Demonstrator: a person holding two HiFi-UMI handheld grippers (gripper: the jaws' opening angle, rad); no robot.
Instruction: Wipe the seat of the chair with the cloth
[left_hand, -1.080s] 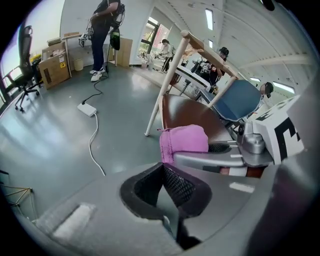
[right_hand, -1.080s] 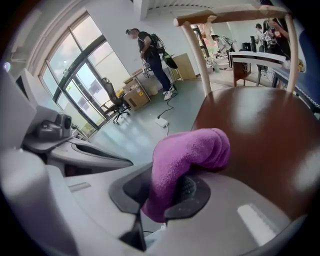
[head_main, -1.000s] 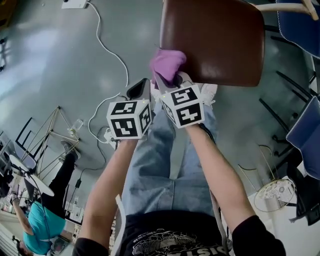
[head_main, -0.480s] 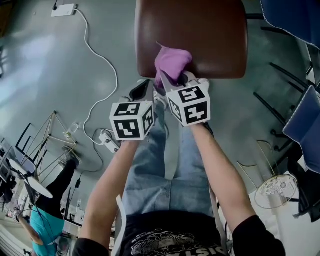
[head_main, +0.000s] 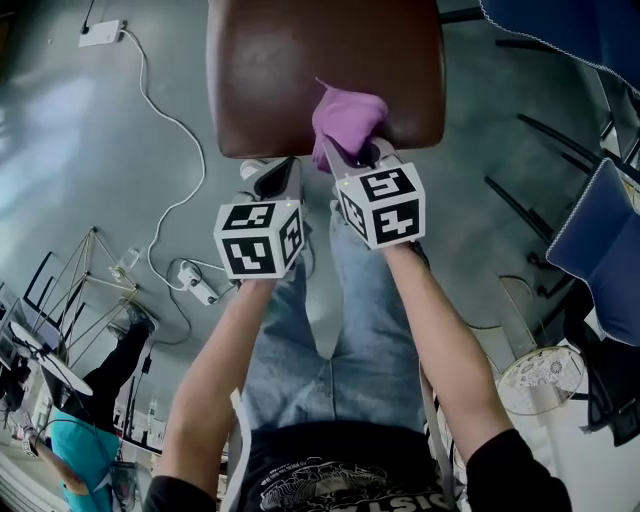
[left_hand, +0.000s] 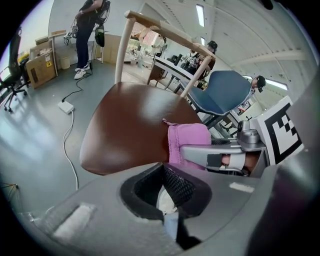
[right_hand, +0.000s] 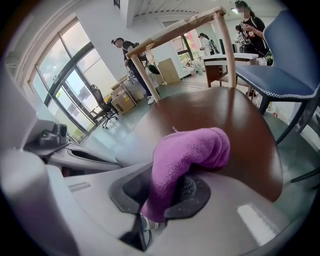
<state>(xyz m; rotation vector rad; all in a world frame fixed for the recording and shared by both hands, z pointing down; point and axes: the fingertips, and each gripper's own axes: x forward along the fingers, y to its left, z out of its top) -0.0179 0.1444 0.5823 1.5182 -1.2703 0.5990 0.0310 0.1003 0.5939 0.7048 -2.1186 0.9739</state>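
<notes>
A brown chair seat (head_main: 300, 70) fills the top of the head view, with its wooden back rail (left_hand: 165, 32) beyond it. My right gripper (head_main: 352, 150) is shut on a purple cloth (head_main: 347, 118), which rests bunched on the seat's near edge, right of the middle. The cloth (right_hand: 187, 152) runs from between the jaws onto the seat (right_hand: 225, 120). My left gripper (head_main: 275, 178) hovers just off the near edge, to the left of the cloth, shut with nothing in it. In the left gripper view the cloth (left_hand: 186, 142) lies against the seat (left_hand: 130, 125).
A white cable (head_main: 165, 140) and power strip (head_main: 100, 32) lie on the grey floor to the left. Blue chairs (head_main: 600, 240) stand on the right, with a wire fan guard (head_main: 545, 385) below them. My shoes (head_main: 260, 172) are under the seat's front edge. People stand far back.
The right gripper has slid the cloth rightward along the seat's near edge, from the left corner to right of the middle. The left gripper stays close beside it.
</notes>
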